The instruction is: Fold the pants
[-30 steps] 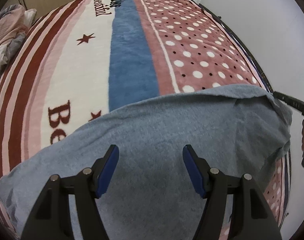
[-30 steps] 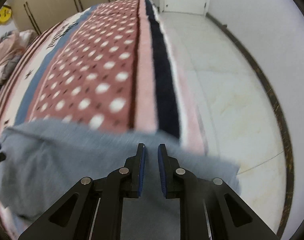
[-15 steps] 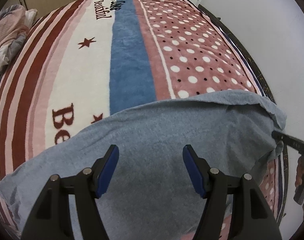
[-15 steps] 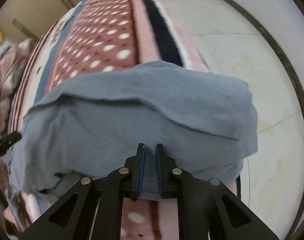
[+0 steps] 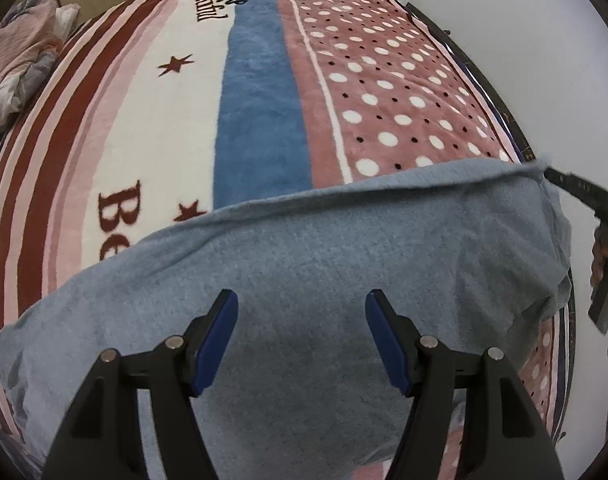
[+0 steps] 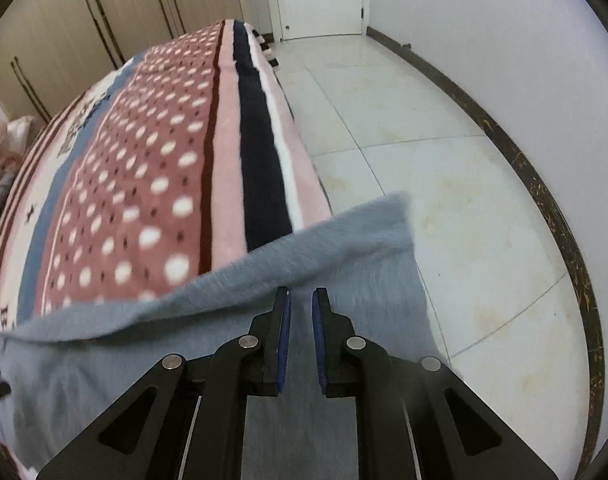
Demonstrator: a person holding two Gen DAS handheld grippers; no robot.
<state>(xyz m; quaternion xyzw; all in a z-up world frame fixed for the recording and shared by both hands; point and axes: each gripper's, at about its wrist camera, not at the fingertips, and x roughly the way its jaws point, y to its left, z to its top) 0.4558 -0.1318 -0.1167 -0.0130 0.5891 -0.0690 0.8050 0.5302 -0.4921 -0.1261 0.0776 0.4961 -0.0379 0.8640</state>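
The grey-blue pants (image 5: 323, 264) lie spread across the near end of the bed. My left gripper (image 5: 302, 320) is open and empty, hovering just above the middle of the cloth. My right gripper (image 6: 300, 306) is shut on the pants' edge (image 6: 335, 240) and holds it lifted over the bed's right side; the cloth is motion-blurred. In the left wrist view the right gripper (image 5: 571, 184) shows at the far right, pinching the pants' corner.
The bed carries a striped, dotted and lettered blanket (image 5: 264, 100). A pile of pink bedding (image 5: 16, 68) lies at the far left. White tiled floor (image 6: 443, 160) and a wall run along the bed's right; wardrobe doors (image 6: 104, 12) stand behind.
My right gripper has swung up and back with the pants' edge, lifting the corner after dipping low half a second ago. My left gripper has stayed open over the cloth.
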